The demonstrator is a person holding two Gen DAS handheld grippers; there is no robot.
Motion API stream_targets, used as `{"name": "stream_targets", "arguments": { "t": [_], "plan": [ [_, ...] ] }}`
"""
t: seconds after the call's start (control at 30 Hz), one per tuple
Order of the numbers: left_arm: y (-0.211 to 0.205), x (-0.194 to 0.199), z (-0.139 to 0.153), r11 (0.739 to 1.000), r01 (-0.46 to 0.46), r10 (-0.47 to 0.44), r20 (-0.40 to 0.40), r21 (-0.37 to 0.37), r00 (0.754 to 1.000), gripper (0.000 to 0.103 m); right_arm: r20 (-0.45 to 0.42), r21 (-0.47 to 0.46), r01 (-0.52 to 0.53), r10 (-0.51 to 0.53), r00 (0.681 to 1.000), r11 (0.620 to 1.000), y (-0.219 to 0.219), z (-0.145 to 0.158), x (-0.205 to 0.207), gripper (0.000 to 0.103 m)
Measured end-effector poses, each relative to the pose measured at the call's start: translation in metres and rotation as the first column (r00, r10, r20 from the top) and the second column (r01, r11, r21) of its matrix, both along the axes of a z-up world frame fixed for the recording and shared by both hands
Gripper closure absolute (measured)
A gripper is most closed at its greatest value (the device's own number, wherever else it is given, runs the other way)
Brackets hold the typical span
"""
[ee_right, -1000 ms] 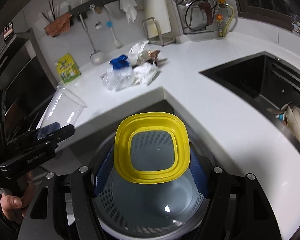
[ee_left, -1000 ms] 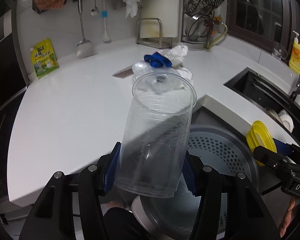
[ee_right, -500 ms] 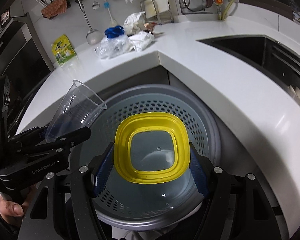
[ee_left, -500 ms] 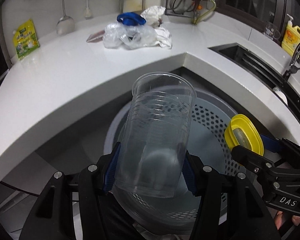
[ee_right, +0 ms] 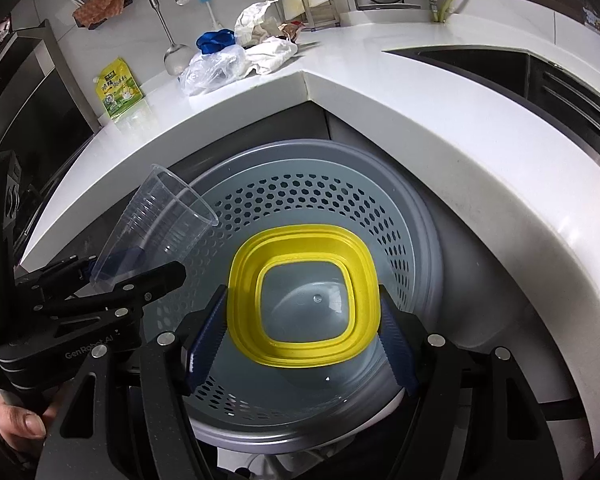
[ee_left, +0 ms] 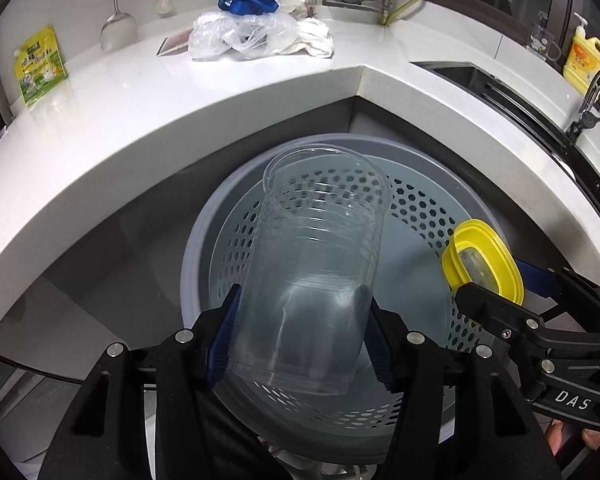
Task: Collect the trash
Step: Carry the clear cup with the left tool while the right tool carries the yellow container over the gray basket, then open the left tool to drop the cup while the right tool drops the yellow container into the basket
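My left gripper (ee_left: 300, 340) is shut on a clear plastic cup (ee_left: 316, 268), held tilted over the grey perforated trash bin (ee_left: 420, 216). It also shows at the left of the right wrist view (ee_right: 156, 232). My right gripper (ee_right: 302, 332) is shut on a yellow-rimmed clear lid (ee_right: 304, 296), held flat over the same bin (ee_right: 400, 216). The lid also shows at the right of the left wrist view (ee_left: 484, 260). A pile of plastic bags, crumpled paper and a blue item (ee_left: 256, 32) lies on the white counter (ee_left: 140, 120).
The bin stands on the floor inside the counter's corner. A green-yellow pouch (ee_left: 40, 66) leans on the wall at left. A sink (ee_right: 540, 80) is at right, with a yellow soap bottle (ee_left: 586, 62). Utensils hang on the back wall.
Both grippers have moved down and forward from counter level to over the bin, still holding the cup and the lid.
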State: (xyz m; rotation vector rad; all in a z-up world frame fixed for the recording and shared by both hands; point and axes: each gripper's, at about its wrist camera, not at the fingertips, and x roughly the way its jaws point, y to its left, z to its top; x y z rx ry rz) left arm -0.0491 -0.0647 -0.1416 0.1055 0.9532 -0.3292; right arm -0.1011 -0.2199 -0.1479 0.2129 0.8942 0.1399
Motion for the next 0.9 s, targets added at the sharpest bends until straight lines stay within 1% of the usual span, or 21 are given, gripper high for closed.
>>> {"name": "stream_targets", "arguments": {
  "t": [0.2,0.27,0.33,0.4,0.63,0.9],
  "plan": [
    [0.003,0.000,-0.003,1.000,-0.005,0.005,-0.006,-0.008,1.000,0.046,-0.006,0.003,-0.005,0.005,1.000,1.000,0.001,-0.003,0.001,0.035],
    [0.005,-0.001,-0.003,1.000,-0.009,0.009,-0.007,-0.006,1.000,0.042,-0.003,0.005,-0.004,0.004,1.000,1.000,0.001,-0.002,0.000,0.033],
    [0.007,-0.002,-0.004,1.000,-0.011,0.011,-0.009,-0.007,1.000,0.040,0.002,0.007,-0.002,0.002,1.000,1.000,0.000,-0.002,0.000,0.033],
    [0.009,-0.002,-0.004,1.000,-0.013,0.013,-0.011,-0.008,1.000,0.039,0.006,0.012,0.001,-0.001,1.000,1.000,-0.001,-0.001,-0.001,0.030],
    [0.012,-0.002,-0.004,1.000,-0.020,0.019,-0.014,-0.015,1.000,0.038,0.018,0.018,0.005,-0.005,1.000,1.000,-0.001,0.001,-0.002,0.030],
    [0.017,-0.002,0.002,0.999,-0.036,0.036,0.006,-0.028,0.999,0.032,0.034,0.022,0.008,-0.009,0.999,1.000,-0.003,0.004,-0.006,0.030]
  ]
}}
